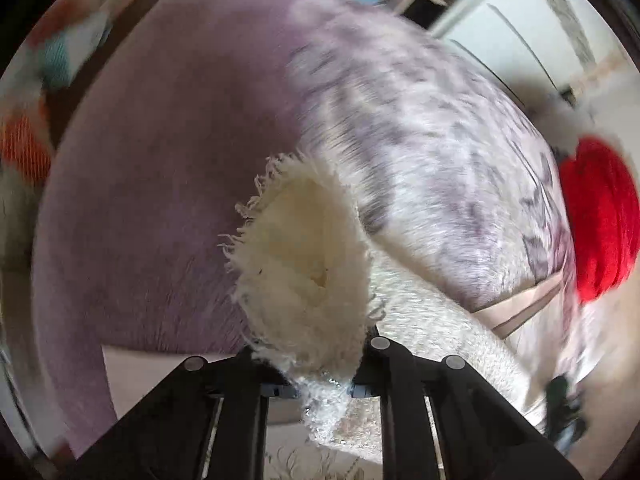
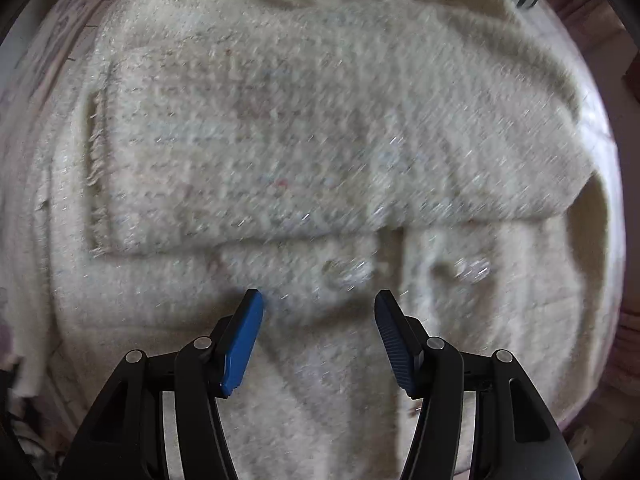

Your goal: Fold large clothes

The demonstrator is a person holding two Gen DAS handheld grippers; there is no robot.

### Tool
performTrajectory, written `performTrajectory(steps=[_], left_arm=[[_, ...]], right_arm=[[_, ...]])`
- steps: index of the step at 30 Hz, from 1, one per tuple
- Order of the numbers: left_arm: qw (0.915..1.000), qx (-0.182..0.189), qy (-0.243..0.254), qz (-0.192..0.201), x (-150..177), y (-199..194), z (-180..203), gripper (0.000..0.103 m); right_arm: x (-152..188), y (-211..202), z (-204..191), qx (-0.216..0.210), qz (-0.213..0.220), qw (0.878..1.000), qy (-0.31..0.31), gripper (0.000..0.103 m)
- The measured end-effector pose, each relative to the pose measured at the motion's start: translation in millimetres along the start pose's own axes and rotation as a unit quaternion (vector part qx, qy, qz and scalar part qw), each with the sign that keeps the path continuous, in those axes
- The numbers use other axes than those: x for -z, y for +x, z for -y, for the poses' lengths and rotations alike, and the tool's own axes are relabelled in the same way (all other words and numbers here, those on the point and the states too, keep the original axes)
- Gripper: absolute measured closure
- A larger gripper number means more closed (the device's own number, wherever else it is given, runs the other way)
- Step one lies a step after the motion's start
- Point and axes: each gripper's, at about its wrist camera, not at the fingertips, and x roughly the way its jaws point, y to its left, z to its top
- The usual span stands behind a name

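Observation:
A cream tweed jacket with silver threads (image 2: 304, 152) lies spread on the bed and fills the right wrist view; a patch pocket and two shiny buttons (image 2: 348, 272) show. My right gripper (image 2: 320, 300) is open just above the cloth, holding nothing. In the left wrist view my left gripper (image 1: 322, 390) is shut on the jacket's fringed sleeve cuff (image 1: 304, 264), which stands up as an open tube in front of the camera. The sleeve runs off to the right behind it.
The bed has a plain mauve cover (image 1: 160, 184) on the left and a grey-patterned white sheet (image 1: 432, 152) on the right. A red cushion (image 1: 600, 216) lies at the right edge. White furniture (image 1: 512, 28) stands behind the bed.

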Motion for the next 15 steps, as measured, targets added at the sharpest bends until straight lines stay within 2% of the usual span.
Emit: performTrajectory(steps=[3, 5, 7, 11, 12, 13, 15], left_arm=[[0.9944, -0.008, 0.093, 0.048, -6, -25, 40, 0.094], [0.9848, -0.008, 0.156, 0.076, -5, -46, 66, 0.094], [0.9721, -0.002, 0.214, 0.095, 1, -66, 89, 0.094], [0.9348, 0.019, 0.335, 0.116, 39, -95, 151, 0.095], [0.9206, 0.03, 0.371, 0.116, 58, -103, 171, 0.095], [0.9134, 0.036, 0.389, 0.114, 69, -105, 183, 0.095], [0.8911, 0.06, 0.438, 0.104, 105, -115, 210, 0.095]], right_arm=[[-13, -11, -2, 0.08, 0.044, 0.995, -0.04, 0.015], [-21, -16, -6, 0.121, 0.067, 0.988, -0.07, 0.013], [-33, -15, -6, 0.138, 0.073, 0.984, -0.088, 0.013], [-55, -12, 10, 0.112, 0.069, 0.988, -0.085, 0.013], [-59, -13, 15, 0.105, 0.07, 0.989, -0.08, 0.013], [-63, -14, 24, 0.097, 0.071, 0.99, -0.073, 0.013], [-71, -15, 49, 0.072, 0.069, 0.994, -0.054, 0.013]])
